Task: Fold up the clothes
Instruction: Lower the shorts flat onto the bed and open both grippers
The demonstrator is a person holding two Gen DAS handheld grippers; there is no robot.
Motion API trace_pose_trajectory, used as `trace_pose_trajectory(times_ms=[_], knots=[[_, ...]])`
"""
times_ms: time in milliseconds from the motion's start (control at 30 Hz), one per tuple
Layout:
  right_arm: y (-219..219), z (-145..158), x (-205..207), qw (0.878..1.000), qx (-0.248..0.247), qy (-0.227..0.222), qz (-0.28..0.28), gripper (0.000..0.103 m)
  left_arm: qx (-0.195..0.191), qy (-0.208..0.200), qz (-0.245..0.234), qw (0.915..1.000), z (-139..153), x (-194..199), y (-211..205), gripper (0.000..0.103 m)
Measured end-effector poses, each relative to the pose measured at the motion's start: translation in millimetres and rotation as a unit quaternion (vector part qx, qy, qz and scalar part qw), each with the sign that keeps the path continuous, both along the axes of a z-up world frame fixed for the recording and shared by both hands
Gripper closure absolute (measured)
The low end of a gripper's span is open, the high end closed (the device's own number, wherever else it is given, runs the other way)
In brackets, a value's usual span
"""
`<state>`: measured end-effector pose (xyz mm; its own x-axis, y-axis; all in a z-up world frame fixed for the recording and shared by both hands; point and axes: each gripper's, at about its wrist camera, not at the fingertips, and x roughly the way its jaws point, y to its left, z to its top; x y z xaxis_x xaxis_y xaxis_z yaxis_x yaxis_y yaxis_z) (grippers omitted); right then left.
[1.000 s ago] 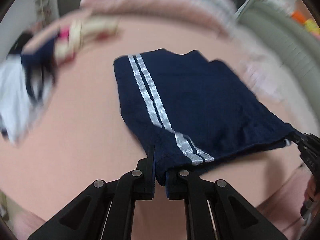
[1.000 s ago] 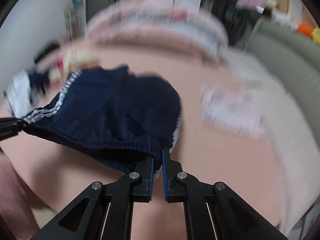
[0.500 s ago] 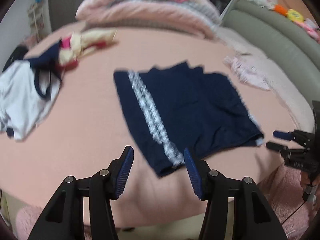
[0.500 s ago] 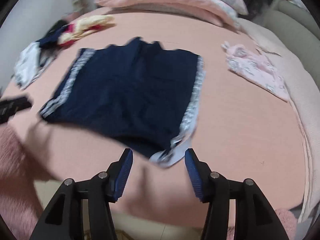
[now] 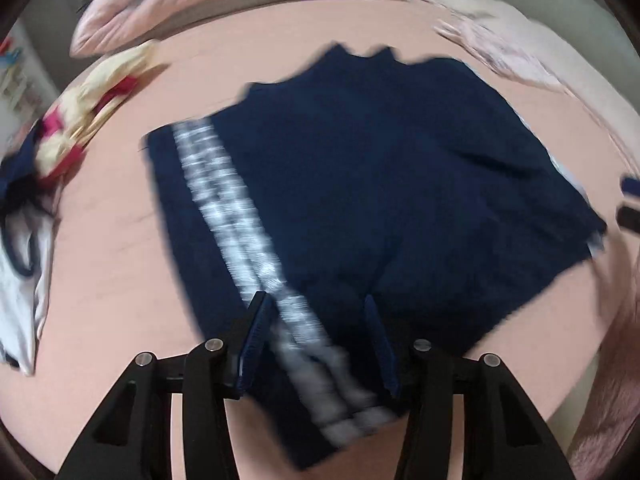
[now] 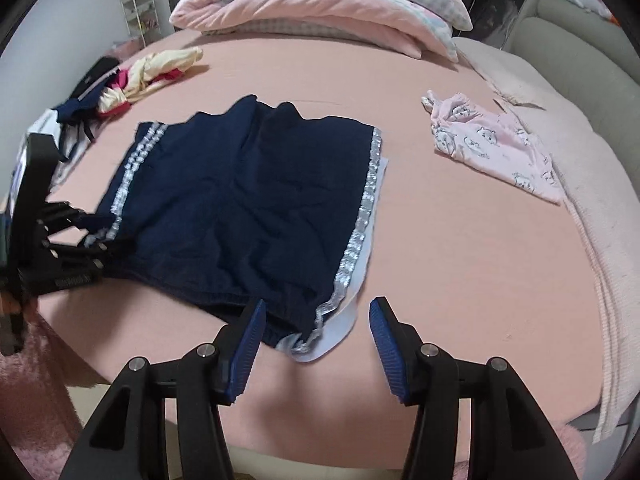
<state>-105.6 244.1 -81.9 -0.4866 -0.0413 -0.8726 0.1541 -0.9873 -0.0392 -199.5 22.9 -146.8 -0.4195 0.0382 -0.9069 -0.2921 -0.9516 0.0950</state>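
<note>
Navy shorts (image 6: 248, 208) with silver side stripes lie flat on the pink bed (image 6: 460, 260), waistband toward me. My right gripper (image 6: 316, 320) is open just short of the shorts' near right corner, touching nothing. My left gripper (image 5: 316, 320) is open low over the shorts (image 5: 380, 184), its jaws straddling the left striped waistband corner. It also shows in the right wrist view (image 6: 92, 240) at the shorts' left edge. The right gripper's fingertips (image 5: 630, 200) show at the right edge of the left wrist view.
A pink printed garment (image 6: 492, 144) lies at the right. A yellow and red pile (image 6: 152, 72) and a white and navy garment (image 5: 24, 272) lie at the left. Folded quilts (image 6: 320, 4) sit at the back. A pale blanket (image 6: 592, 200) runs along the right edge.
Both grippers let go of the shorts, which now lie flat. The left gripper has since moved forward and down over the striped corner; the right stays open near the right corner.
</note>
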Motion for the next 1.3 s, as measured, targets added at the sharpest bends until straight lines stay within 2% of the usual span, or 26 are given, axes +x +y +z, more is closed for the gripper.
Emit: trace_pose_trajectory(times_ms=[133,267,333,400,433,533,633,700,767,867,967,1067,1167,1233,1300], knots=[[-9.6,-3.5,-11.0,1.0,0.002,0.001,0.013,0.049,-0.025,0.011,0.061,0.9978,2.4,-4.3,-41.6,0.058],[-30.0,-19.4,-20.9,0.999,0.01,-0.011,0.045,0.05,0.011,-0.002,0.103,0.9947,5.1,-2.0,-73.9,0.058],[-35.6,-24.4,-21.5,0.999,0.026,-0.015,0.045,0.05,0.032,0.022,0.084,0.9957,18.0,7.6,-70.8,0.058],[-30.3,-17.3,-17.4,1.0,0.011,0.0,0.028,0.05,0.054,0.052,0.045,0.9962,32.3,18.7,-56.9,0.058],[-24.6,-12.9,-15.6,1.0,0.001,0.004,0.016,0.05,0.063,0.053,0.025,0.9963,35.0,20.6,-48.4,0.058],[-11.9,-4.6,-12.1,1.0,0.002,0.009,-0.005,0.049,0.077,0.039,-0.029,0.9958,30.9,19.2,-21.2,0.058],[-9.6,-1.7,-8.0,1.0,0.023,0.002,0.004,0.049,0.045,0.012,-0.064,0.9969,8.0,12.2,4.6,0.058],[-14.3,-4.6,-5.7,0.999,0.031,-0.014,0.028,0.049,0.005,-0.001,-0.064,0.9979,-7.1,9.4,8.9,0.057],[-21.5,-12.7,-4.8,0.997,0.044,-0.029,0.057,0.049,0.0,0.002,-0.052,0.9986,-11.7,4.8,2.2,0.052],[-34.4,-34.8,-11.9,0.993,0.067,-0.048,0.079,0.05,-0.02,0.012,-0.011,0.9997,-11.7,-5.1,-13.7,0.052],[-43.0,-39.7,-24.0,0.994,0.082,-0.03,0.069,0.05,-0.041,0.016,0.029,0.9986,-13.6,-13.5,-34.2,0.052],[-42.7,-28.0,-34.1,0.997,0.055,-0.007,0.046,0.05,-0.037,0.01,0.047,0.9982,-14.6,-15.8,-49.4,0.048],[-42.8,-21.3,-35.4,0.997,0.056,0.0,0.046,0.05,-0.024,0.0,0.066,0.9975,-7.6,-12.9,-58.6,0.048],[-36.6,-15.9,-31.7,0.998,0.05,0.01,0.045,0.05,0.01,0.004,0.057,0.9983,2.6,-7.6,-57.1,0.049],[-30.6,-20.3,-31.8,0.998,0.046,0.002,0.038,0.049,0.046,0.019,0.039,0.998,14.4,0.7,-51.8,0.049]])
